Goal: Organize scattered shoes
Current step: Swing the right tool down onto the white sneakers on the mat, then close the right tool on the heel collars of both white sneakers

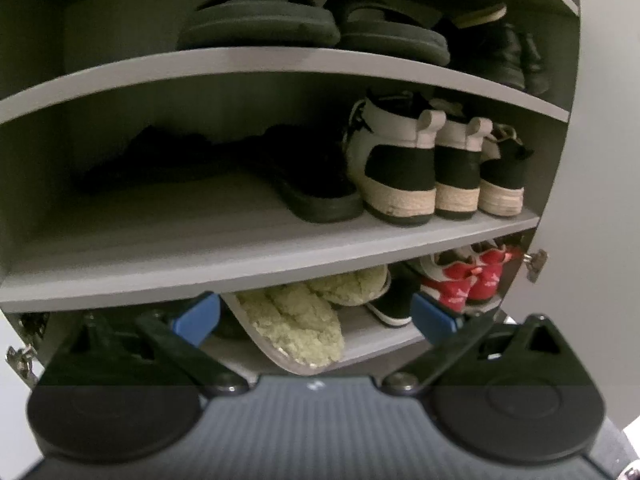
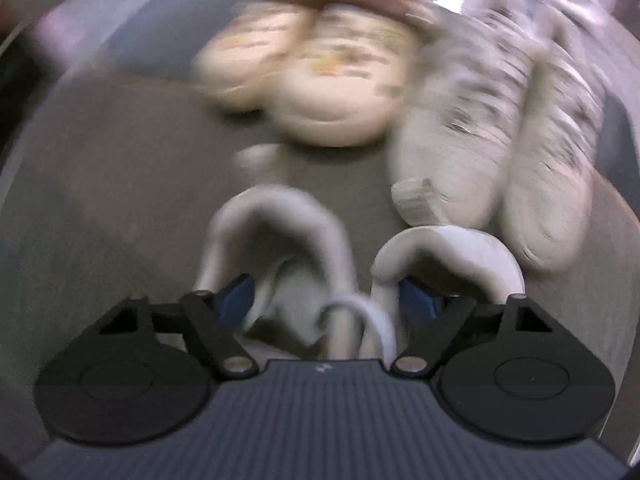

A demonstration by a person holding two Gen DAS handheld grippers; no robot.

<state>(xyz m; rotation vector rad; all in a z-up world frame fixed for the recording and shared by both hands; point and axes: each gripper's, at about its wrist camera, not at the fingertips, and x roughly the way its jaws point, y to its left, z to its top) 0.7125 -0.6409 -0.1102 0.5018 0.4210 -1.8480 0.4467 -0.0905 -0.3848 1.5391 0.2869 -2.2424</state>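
Observation:
In the left wrist view my left gripper (image 1: pixel 316 316) is open in front of a grey shoe cabinet (image 1: pixel 240 264). Between its blue pads (image 1: pixel 196 316), clear of both, a fuzzy green slipper (image 1: pixel 296 328) lies tilted over the bottom shelf's front edge, with its mate (image 1: pixel 352 284) behind. The right wrist view is blurred. My right gripper (image 2: pixel 328 300) stands wide over a pair of white shoes on the dark floor. One pad is inside the left shoe's (image 2: pixel 276 216) opening, the other inside the right shoe's (image 2: pixel 452 248). Their inner sides lie between the pads.
The cabinet holds black slides (image 1: pixel 260 20) on top, black-and-white high-tops (image 1: pixel 400 160) and a black slipper (image 1: pixel 312 192) in the middle, and red sneakers (image 1: pixel 468 276) at the bottom right. On the floor lie beige slippers (image 2: pixel 328 92) and pale sneakers (image 2: pixel 500 120).

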